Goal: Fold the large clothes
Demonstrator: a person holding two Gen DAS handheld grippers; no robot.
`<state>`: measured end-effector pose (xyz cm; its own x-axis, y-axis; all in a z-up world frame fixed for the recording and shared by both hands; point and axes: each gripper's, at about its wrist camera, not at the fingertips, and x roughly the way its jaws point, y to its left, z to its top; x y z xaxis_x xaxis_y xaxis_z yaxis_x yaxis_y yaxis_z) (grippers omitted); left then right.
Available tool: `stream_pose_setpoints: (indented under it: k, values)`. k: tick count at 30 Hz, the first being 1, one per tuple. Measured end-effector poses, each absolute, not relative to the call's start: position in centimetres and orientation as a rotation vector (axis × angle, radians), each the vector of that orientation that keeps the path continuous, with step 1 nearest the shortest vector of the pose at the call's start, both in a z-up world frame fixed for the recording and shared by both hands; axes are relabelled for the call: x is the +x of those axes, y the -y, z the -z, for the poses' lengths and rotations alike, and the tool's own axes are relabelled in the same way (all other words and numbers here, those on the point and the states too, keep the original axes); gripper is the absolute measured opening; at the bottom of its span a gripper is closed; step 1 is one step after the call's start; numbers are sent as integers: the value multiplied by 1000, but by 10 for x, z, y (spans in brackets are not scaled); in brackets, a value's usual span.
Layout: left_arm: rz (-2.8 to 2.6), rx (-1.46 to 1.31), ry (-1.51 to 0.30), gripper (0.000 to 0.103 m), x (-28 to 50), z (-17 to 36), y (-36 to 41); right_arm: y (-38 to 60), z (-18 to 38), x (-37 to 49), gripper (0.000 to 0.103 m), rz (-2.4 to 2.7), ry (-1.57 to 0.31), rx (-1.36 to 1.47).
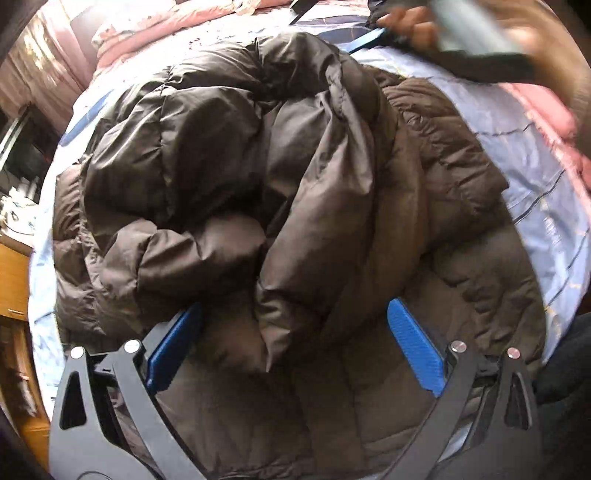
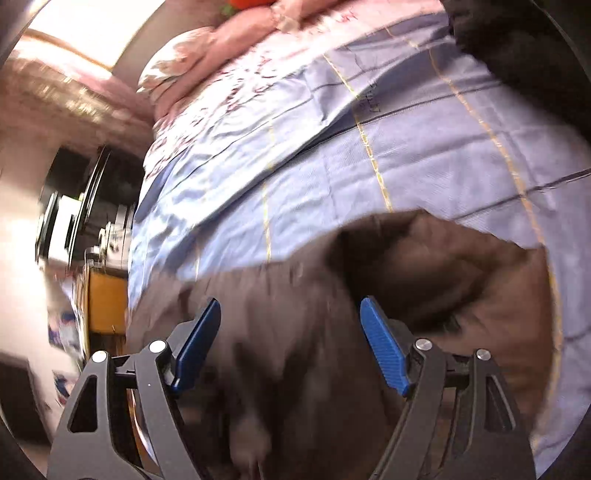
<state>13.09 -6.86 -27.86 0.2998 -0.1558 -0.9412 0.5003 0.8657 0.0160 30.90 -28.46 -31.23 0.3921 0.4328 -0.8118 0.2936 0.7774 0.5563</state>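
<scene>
A big dark brown puffer jacket (image 1: 295, 192) lies bunched on the blue bed sheet (image 1: 535, 155), with a sleeve folded across its middle. My left gripper (image 1: 295, 314) hangs just above its near part, jaws wide open, nothing between the blue pads (image 1: 413, 343). In the right wrist view the jacket (image 2: 424, 280) shows blurred at the bottom, over the sheet (image 2: 332, 147). My right gripper (image 2: 290, 314) is above it, open, with nothing pinched. The right gripper also appears blurred at the top of the left wrist view (image 1: 373, 38), held by a hand (image 1: 410, 24).
Pink quilts and a pillow (image 2: 192, 70) are piled at the bed's head. A wooden desk (image 1: 14, 280) with clutter and a dark monitor (image 2: 74, 206) stands along the bed's left side. A dark garment (image 2: 517, 48) lies at the top right.
</scene>
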Motion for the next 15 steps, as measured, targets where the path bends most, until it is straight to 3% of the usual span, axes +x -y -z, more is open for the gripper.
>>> stream_pose_setpoints:
  k: [4, 5, 6, 7, 9, 15]
  values:
    - [510, 266, -1212, 101, 135, 273, 55, 274, 346, 336, 75, -113, -1269, 748]
    - [514, 256, -1219, 101, 138, 276, 52, 274, 345, 338, 66, -94, -1247, 736]
    - [500, 245, -1255, 101, 144, 284, 46, 275, 343, 340, 44, -83, -1232, 718]
    - [483, 215, -1309, 101, 149, 294, 41, 276, 339, 342, 32, -86, -1203, 715]
    - [457, 166, -1376, 101, 154, 304, 35, 276, 332, 345, 19, -101, -1170, 712]
    - [303, 125, -1364, 101, 186, 324, 33, 268, 280, 341, 12, -213, -982, 742]
